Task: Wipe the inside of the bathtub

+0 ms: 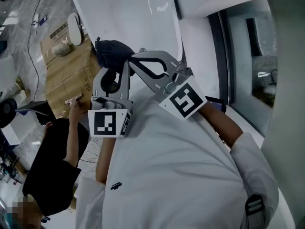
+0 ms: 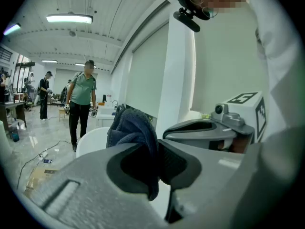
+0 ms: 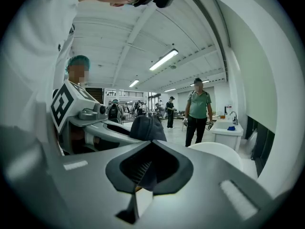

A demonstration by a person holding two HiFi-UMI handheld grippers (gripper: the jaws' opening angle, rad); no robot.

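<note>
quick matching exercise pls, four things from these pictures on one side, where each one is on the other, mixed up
1 dark blue crumpled cloth
2 white glossy bathtub
3 brown flattened cardboard
4 person in a green shirt

A flat on the floor
B standing far off
C clamped in the left gripper
D top middle of the head view

Pairs: 1-C, 2-D, 3-A, 4-B

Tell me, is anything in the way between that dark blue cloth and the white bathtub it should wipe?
Nothing visible does. The dark blue cloth, clamped in the left claw, is held just before the near edge of the white bathtub with nothing between them; the right claw is beside the cloth, not ahead of it.
</note>
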